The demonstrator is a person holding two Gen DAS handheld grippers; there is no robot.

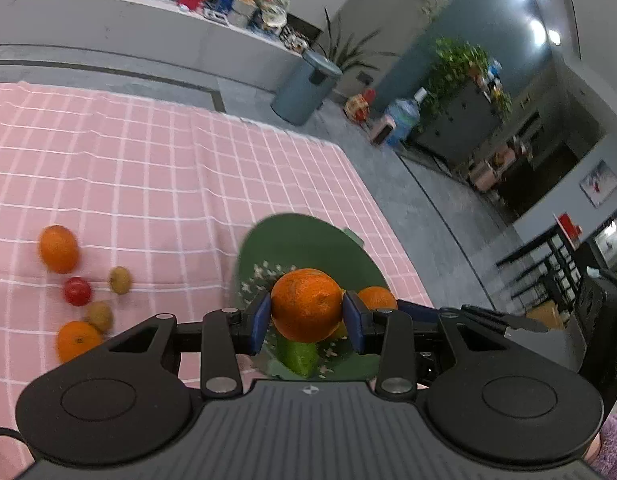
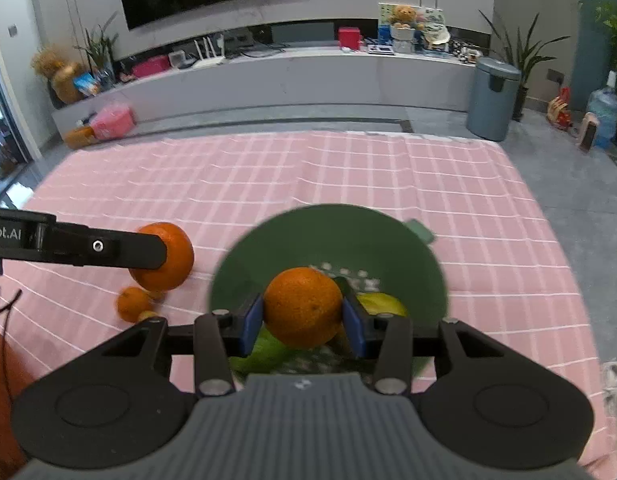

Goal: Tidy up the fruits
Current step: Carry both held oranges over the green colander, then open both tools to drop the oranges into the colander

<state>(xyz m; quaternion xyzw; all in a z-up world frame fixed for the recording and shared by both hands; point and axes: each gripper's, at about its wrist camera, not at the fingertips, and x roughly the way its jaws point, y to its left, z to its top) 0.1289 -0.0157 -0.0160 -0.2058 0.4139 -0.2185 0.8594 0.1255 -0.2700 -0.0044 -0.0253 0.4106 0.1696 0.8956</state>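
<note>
Left claw (image 1: 306, 312) around orange (image 1: 306, 305).

The desk (image 2: 348, 176) wears a pink cloth (image 1: 148, 168) with a white grid. On it, toward the right edge, sits a green bowl (image 2: 388, 240) with a small tab at its far rim. Left of the bowl loose fruit lies on the cloth: an orange (image 1: 58, 249) farthest off, a red fruit (image 1: 77, 291), two small brownish fruits (image 1: 120, 280) (image 1: 99, 316) near it, and another orange (image 1: 77, 340) nearest the camera.
</note>
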